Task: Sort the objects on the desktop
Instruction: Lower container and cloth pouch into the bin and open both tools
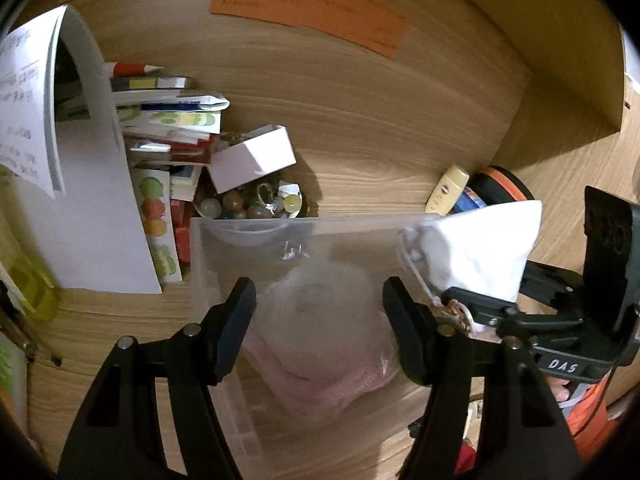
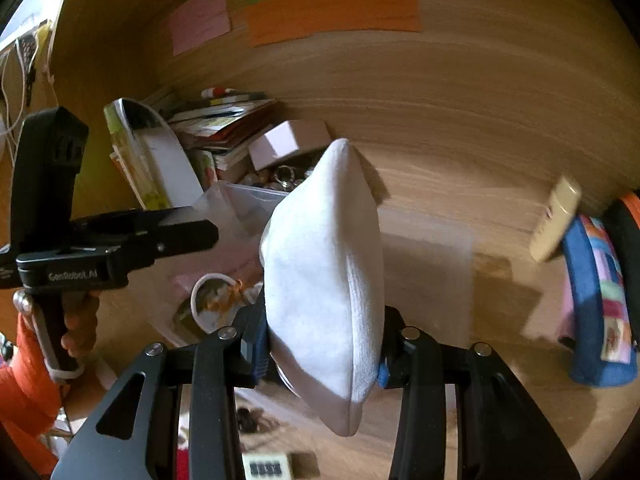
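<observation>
My right gripper (image 2: 324, 344) is shut on a soft white fabric pouch (image 2: 324, 264), which stands upright between its pads. The left wrist view shows the same pouch (image 1: 480, 248) in the right gripper (image 1: 496, 292), level with the right end of a clear plastic box (image 1: 248, 222). A white cord loop (image 2: 208, 292) with an orange knot hangs beside the pouch. My left gripper (image 1: 320, 320) is open above that box, nothing pressed between its fingers. Blurred inside the box lie a white roll (image 1: 316, 300) and a pink cloth (image 1: 320, 380). A hand in an orange sleeve holds the left gripper (image 2: 188, 236).
Behind the box are a dish of beads (image 1: 248, 204), a small white carton (image 1: 256, 156), a pile of booklets (image 1: 168, 128) and a curled white sheet (image 1: 92, 200). A cream bottle (image 2: 554, 220) and a blue patchwork bag (image 2: 596, 300) lie right. Coloured notes (image 1: 312, 4) hang on the wooden wall.
</observation>
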Demonstrator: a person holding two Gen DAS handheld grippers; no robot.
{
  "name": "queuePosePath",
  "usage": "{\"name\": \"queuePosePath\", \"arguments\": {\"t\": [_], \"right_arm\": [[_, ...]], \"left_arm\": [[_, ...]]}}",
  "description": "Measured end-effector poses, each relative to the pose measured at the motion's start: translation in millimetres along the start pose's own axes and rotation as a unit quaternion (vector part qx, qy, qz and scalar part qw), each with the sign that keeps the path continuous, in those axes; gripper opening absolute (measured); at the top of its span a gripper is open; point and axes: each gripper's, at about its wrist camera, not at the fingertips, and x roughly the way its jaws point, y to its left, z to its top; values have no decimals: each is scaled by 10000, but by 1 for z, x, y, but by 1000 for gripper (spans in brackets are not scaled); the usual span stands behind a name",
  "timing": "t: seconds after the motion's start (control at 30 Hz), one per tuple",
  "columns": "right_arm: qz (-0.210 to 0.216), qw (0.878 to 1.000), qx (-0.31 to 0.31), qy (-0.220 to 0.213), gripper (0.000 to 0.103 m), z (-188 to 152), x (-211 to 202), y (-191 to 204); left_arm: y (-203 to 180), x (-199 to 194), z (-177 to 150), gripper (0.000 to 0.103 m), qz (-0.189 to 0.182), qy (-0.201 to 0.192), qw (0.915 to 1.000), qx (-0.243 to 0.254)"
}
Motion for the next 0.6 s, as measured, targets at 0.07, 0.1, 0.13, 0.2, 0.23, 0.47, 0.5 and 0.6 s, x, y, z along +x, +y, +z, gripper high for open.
{"name": "queuePosePath", "arguments": {"t": [0.07, 0.1, 0.13, 0.2, 0.23, 0.47, 0.5, 0.6], "right_arm": [[30, 10000, -16, -2, 37, 2, 6, 4], [40, 10000, -12, -5, 39, 2, 9, 5], [39, 10000, 0, -13, 39, 2, 10, 5], [49, 10000, 23, -46, 41, 0, 9, 4], [67, 9999, 53, -56, 42, -1, 9, 2], [97, 9997, 221, 2, 55, -5, 11, -7], [93, 9997, 230, 2, 57, -5, 10, -7], [66, 9997, 229, 7, 60, -4, 9, -6]], "left_arm": [[0, 0, 0, 65, -100, 52, 9999, -36], [0, 0, 0, 65, -120, 56, 9999, -29], [-2, -1, -1, 65, -133, 55, 9999, 0], [-4, -2, -1, 65, -112, 39, 9999, 41], [-4, -3, -1, 65, -99, 33, 9999, 63], [-3, -2, -4, 65, -93, 115, 9998, 101], [-3, -2, -5, 65, -96, 130, 9998, 97], [-5, -3, -5, 65, -133, 128, 9998, 102]]}}
